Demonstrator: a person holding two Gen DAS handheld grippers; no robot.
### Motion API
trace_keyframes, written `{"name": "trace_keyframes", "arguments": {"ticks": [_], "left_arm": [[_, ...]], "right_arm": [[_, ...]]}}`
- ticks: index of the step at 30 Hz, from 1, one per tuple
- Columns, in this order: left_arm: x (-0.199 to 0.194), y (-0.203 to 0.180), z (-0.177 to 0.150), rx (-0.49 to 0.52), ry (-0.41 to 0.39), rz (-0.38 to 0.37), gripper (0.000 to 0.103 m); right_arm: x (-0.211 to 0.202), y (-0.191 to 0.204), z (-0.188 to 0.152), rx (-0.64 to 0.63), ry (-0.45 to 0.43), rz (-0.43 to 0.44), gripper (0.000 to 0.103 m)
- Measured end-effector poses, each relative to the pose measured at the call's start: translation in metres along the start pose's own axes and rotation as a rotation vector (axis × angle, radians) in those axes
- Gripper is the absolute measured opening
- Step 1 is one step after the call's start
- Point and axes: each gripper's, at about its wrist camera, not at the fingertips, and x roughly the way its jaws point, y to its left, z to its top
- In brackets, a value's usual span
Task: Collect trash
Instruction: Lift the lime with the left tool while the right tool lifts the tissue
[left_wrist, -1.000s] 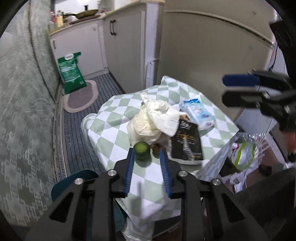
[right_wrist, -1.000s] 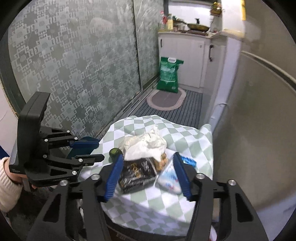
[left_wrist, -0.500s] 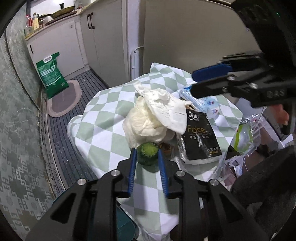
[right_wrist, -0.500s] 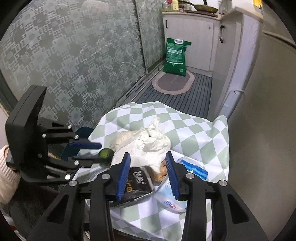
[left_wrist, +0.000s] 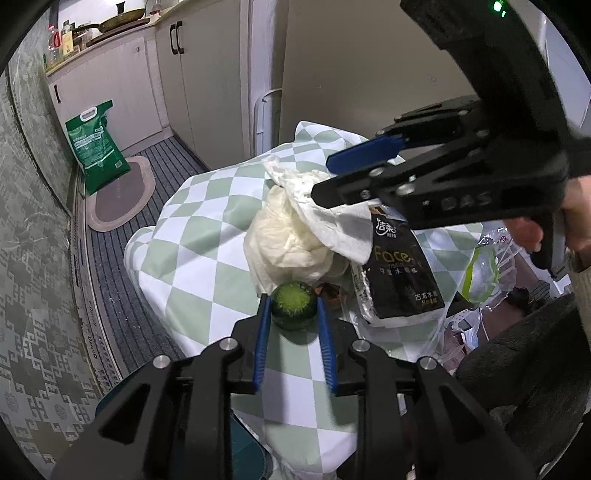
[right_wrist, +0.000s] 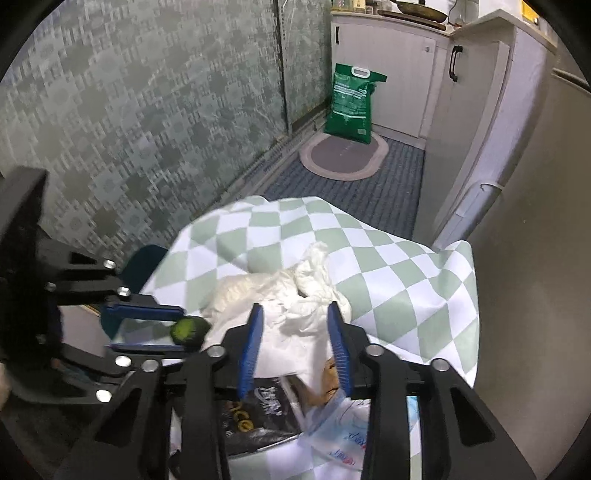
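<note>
A round green fruit stub (left_wrist: 293, 304) lies on the green-and-white checked tablecloth (left_wrist: 207, 266). My left gripper (left_wrist: 291, 308) has its blue fingers on both sides of it, close to touching; it also shows in the right wrist view (right_wrist: 186, 329). A heap of crumpled white tissue (left_wrist: 306, 229) lies behind it. My right gripper (right_wrist: 295, 314) is open, its fingers astride the tissue (right_wrist: 299, 295) from above. A black tissue pack (left_wrist: 397, 273) and a blue-white wrapper (right_wrist: 347, 432) lie beside the heap.
A clear plastic bag with trash (left_wrist: 484, 266) hangs off the table's right side. A green sack (left_wrist: 96, 147) and an oval mat (left_wrist: 118, 195) lie on the striped floor. White cabinets (left_wrist: 177, 74) and a patterned glass wall (right_wrist: 147, 110) stand around. A teal stool (right_wrist: 142, 264) is below the table.
My left gripper moved forward until its fingers came around the green fruit stub. My right gripper moved in over the tissue heap and narrowed its opening.
</note>
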Motion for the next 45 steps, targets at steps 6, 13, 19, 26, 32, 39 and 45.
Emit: {"name": "trace_keyframes", "arguments": {"ticks": [6,13,19,26,32,39,45], "left_arm": [[-0.007,0.004,0.000,-0.026,-0.016,-0.028,0.025],[-0.037,0.006,0.000,-0.078,-0.097,0.004,0.000],[-0.056,0.002,0.001,-0.116,-0.144,0.016,0.000],[-0.040,-0.005,-0.012,-0.062,-0.073,-0.011,0.018],[-0.028,-0.010,-0.016,-0.015,-0.039,0.002,0.035],[-0.009,-0.011,-0.018,0.014,0.008,0.010,0.034],[-0.014,-0.009,-0.017,-0.017,-0.011,0.001,0.031]], "right_arm": [[0.007,-0.002,-0.001,0.002,0.013,-0.020,0.007],[-0.017,0.005,0.003,-0.010,-0.043,-0.035,0.006],[-0.056,0.009,0.009,0.005,-0.130,-0.034,0.006],[-0.065,0.009,0.005,0.015,-0.140,-0.019,0.006],[-0.067,0.004,-0.001,0.032,-0.140,-0.019,0.006],[-0.068,0.003,-0.002,0.032,-0.140,-0.014,0.006],[-0.070,0.009,0.000,0.023,-0.142,-0.005,0.006]]}}
